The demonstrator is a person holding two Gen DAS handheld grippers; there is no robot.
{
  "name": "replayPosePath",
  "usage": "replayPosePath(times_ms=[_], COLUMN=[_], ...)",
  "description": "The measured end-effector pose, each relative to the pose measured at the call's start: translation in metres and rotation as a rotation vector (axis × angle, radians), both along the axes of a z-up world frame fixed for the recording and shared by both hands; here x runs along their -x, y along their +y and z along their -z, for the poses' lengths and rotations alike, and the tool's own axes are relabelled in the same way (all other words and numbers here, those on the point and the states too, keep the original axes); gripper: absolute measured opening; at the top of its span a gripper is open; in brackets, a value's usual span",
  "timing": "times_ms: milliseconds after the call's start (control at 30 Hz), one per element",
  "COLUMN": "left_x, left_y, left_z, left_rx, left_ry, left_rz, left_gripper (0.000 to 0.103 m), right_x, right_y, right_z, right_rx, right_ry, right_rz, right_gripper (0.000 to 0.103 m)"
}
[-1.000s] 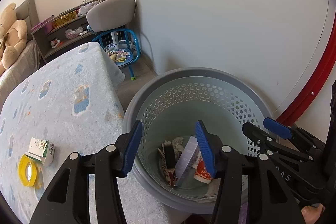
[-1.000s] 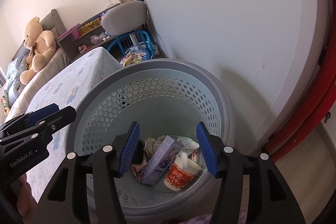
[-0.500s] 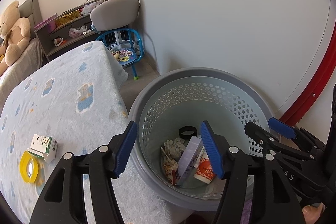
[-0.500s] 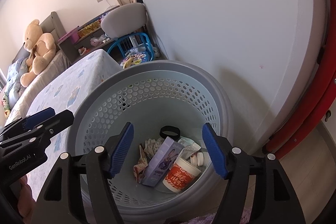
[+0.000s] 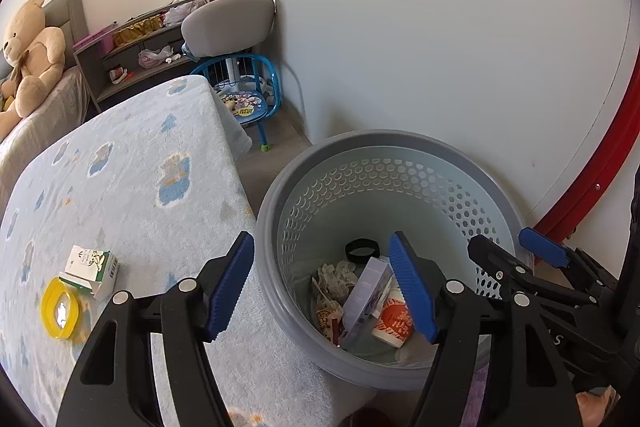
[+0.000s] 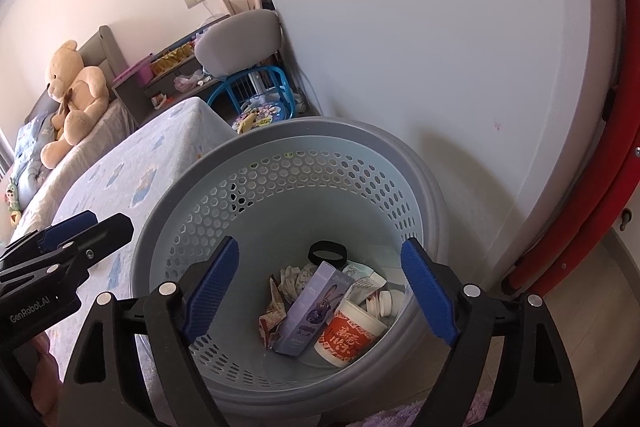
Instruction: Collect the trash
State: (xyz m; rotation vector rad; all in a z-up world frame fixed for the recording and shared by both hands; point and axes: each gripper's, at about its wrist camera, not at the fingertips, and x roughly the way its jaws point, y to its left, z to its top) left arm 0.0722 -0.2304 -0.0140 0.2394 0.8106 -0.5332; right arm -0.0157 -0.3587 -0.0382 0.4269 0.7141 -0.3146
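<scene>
With your left gripper point(image 5: 320, 283) and right gripper point(image 6: 320, 287) both opening and empty above the basket point(image 5: 400, 143), take the light, crushable white carton point(image 5: 90, 271) on the blanket point(image 5: 140, 167) at near left, gently, across its flat sides.

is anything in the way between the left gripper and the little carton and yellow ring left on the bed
Nothing visible. The left gripper, jaws opening and empty, hangs over the basket edge; the carton and yellow ring lie to its left on bare blanket, with only flat cloth between.
</scene>
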Motion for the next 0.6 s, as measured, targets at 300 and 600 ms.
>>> replayPosePath(times_ms=[300,600], left_x=[0.003,0.011], left_y=[0.024,0.061], left_z=[-0.003,-0.008], left_rx=[0.002,0.007], left_ry=[-0.001,-0.011], left_rz=[-0.041,-0.091], left_gripper=[0.068,0.069], right_x=[0.006,0.015], right_y=[0.004,0.019], right_z=[-0.003,-0.006], right_rx=[-0.008,0.038], right_ry=[-0.018,-0.008], right_rz=[0.005,0.011], right_gripper=[0.087,0.089])
